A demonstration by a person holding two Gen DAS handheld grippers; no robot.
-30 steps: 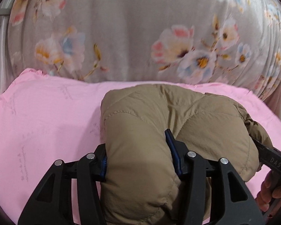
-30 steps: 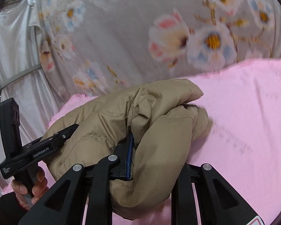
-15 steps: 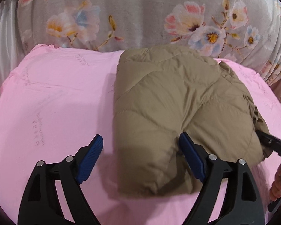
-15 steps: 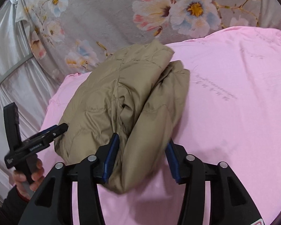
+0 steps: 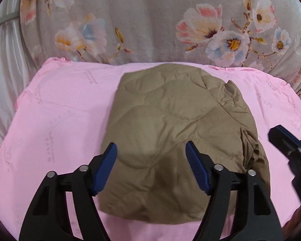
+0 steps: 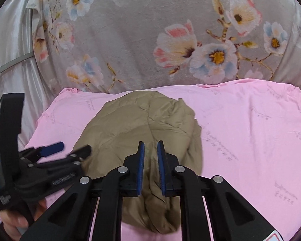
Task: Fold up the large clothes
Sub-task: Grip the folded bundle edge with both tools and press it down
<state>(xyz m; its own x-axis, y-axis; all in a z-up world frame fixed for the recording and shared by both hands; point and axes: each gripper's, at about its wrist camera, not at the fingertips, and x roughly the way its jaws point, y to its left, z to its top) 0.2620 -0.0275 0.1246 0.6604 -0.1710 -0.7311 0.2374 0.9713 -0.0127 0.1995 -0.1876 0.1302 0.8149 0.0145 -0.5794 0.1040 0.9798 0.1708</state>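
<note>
A tan quilted jacket (image 5: 170, 124) lies folded into a compact bundle on the pink sheet (image 5: 60, 120). My left gripper (image 5: 151, 160) is open and empty, held above the bundle's near edge. In the right wrist view the jacket (image 6: 142, 124) lies in the middle, and my right gripper (image 6: 151, 154) hovers over its near end with its jaws nearly together and nothing between them. The left gripper also shows in the right wrist view (image 6: 66, 150), at the jacket's left side. The right gripper's body shows at the right edge of the left wrist view.
A grey floral blanket (image 5: 150, 24) rises behind the pink sheet. White satin curtain fabric (image 6: 8, 46) hangs at the left. The pink sheet (image 6: 250, 130) stretches out to the right of the jacket.
Both grippers have let go of the jacket and pulled back and up. The jacket now rests flat on the sheet. The right jaws have closed to a narrow gap.
</note>
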